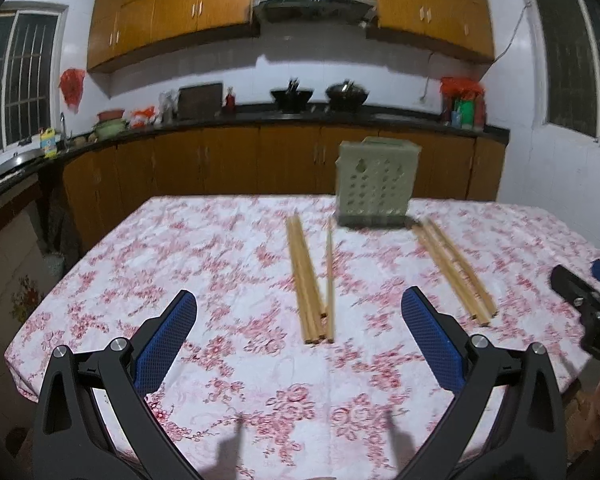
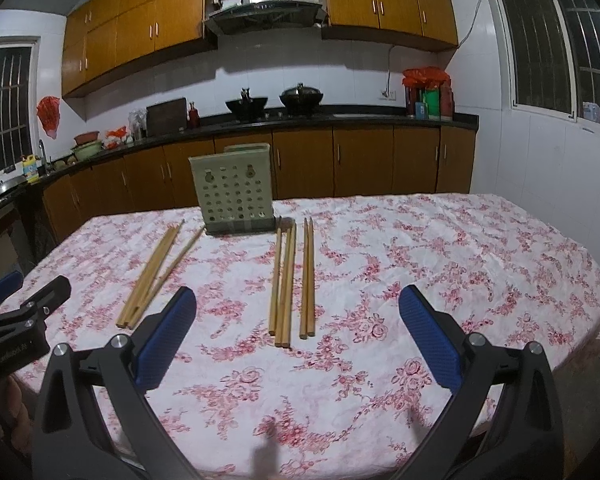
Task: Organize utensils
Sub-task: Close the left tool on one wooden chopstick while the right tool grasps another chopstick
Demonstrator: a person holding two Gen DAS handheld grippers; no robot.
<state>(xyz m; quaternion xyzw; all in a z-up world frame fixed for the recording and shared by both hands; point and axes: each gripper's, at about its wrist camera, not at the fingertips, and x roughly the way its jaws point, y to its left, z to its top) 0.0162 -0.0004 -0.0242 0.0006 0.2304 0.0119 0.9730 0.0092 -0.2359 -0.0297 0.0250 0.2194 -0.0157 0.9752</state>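
Note:
Two groups of wooden chopsticks lie on the floral tablecloth. The left group (image 1: pixel 310 280) (image 2: pixel 156 272) lies ahead of my left gripper (image 1: pixel 298 312), which is open and empty above the table's near part. The right group (image 1: pixel 454 268) (image 2: pixel 292 280) lies ahead of my right gripper (image 2: pixel 298 312), also open and empty. A pale green perforated utensil holder (image 1: pixel 374 184) (image 2: pixel 234 190) stands upright behind the chopsticks. The right gripper also shows at the left wrist view's right edge (image 1: pixel 584 292), and the left gripper at the right wrist view's left edge (image 2: pixel 24 300).
The table (image 1: pixel 180 240) (image 2: pixel 460 248) has a rounded edge near me. Behind it run wooden kitchen cabinets (image 2: pixel 360 160) and a dark counter with woks (image 2: pixel 302 98) and bottles. Windows are on both side walls.

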